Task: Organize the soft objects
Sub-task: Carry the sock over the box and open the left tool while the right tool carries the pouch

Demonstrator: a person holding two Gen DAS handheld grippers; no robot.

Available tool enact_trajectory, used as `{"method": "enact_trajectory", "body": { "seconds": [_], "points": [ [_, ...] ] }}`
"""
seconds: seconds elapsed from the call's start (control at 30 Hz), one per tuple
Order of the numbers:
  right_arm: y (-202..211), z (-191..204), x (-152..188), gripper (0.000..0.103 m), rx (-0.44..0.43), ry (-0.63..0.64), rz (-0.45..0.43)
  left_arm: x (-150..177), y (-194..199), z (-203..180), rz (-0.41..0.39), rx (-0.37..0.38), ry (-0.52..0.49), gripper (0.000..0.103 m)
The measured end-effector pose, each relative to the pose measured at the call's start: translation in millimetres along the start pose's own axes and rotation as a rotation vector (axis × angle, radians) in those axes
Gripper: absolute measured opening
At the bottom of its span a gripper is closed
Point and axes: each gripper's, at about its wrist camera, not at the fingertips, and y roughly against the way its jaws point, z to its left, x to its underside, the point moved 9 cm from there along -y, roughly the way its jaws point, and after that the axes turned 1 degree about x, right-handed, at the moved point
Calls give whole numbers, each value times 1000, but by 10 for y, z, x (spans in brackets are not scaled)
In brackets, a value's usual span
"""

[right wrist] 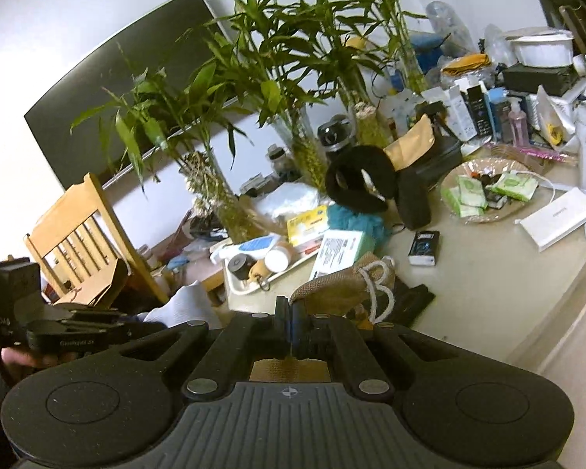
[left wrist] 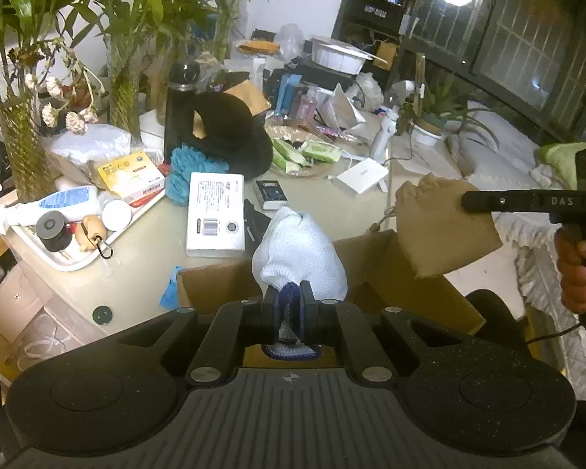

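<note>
Left hand-held gripper clamped on white knitted glove's blue cuff, brown cardboard box beneath — lower fully before releasing. Right hand-held gripper clamped on tan burlap pouch.

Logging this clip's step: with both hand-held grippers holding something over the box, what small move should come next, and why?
Probably lower the left hand-held gripper and release: it is shut on the white knit sock, held above the open cardboard box. The right hand-held gripper, shut on the burlap pouch, could follow.
</note>
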Motion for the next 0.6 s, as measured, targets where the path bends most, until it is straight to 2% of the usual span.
{"method": "enact_trajectory", "body": {
  "seconds": [0.17,0.37,0.43,0.5,0.6],
  "points": [
    [-33,59,75,4,-37,8,22,30,-52,1,25,-8,-7,9],
    [-100,148,189,4,-66,39,65,112,-160,88,83,-72,9,11],
    [-125,183,217,4,-72,54,85,142,-190,114,96,-78,20,19],
    [-149,224,225,4,-72,77,101,153,-190,117,85,-72,30,41],
    [-168,299,206,4,-72,113,120,142,-149,118,55,-77,44,42]
  ]
}}
